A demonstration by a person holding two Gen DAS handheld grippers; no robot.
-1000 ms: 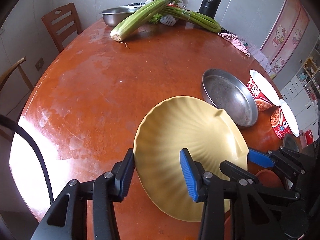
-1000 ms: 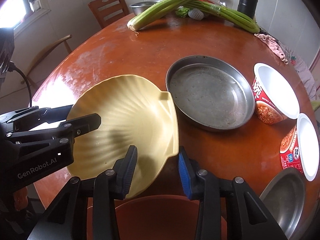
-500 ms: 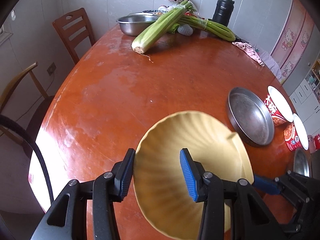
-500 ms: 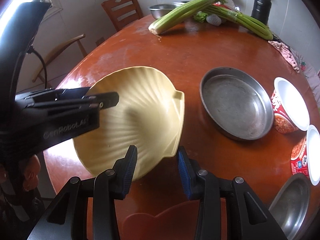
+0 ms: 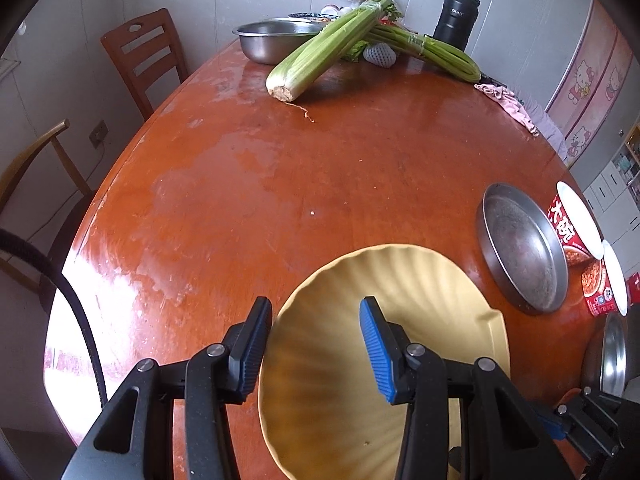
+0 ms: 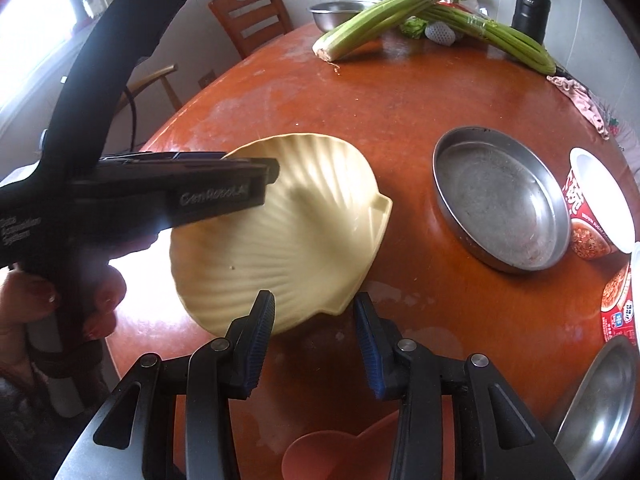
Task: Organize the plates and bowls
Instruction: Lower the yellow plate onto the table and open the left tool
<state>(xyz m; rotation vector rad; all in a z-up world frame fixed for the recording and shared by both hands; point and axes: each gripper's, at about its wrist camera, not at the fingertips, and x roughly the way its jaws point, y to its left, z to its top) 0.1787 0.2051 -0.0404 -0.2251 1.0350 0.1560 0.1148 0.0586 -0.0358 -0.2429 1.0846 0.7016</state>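
A yellow shell-shaped plate [image 5: 340,356] [image 6: 288,240] hangs tilted above the round red-brown table [image 5: 280,184]. My left gripper [image 5: 316,352] is shut on its left rim, one finger on each face; it also shows from the side in the right wrist view [image 6: 224,188]. My right gripper [image 6: 314,340] is open and empty, just short of the plate's near edge. A round steel pan [image 6: 500,208] [image 5: 524,248] sits to the right. A steel plate [image 6: 600,404] lies at the lower right edge. A pinkish-red plate [image 6: 340,452] lies under my right gripper.
Two instant-noodle cups [image 6: 600,208] [image 6: 624,296] stand at the right edge. At the far side are celery bunches [image 5: 332,48], a steel bowl [image 5: 272,40], a black flask [image 5: 456,20] and a pink cloth [image 5: 508,104]. Wooden chairs [image 5: 144,56] stand on the left.
The left gripper has lifted the yellow plate up and back from the steel pan, tilting it steeper. The right gripper has drawn back and up, still open.
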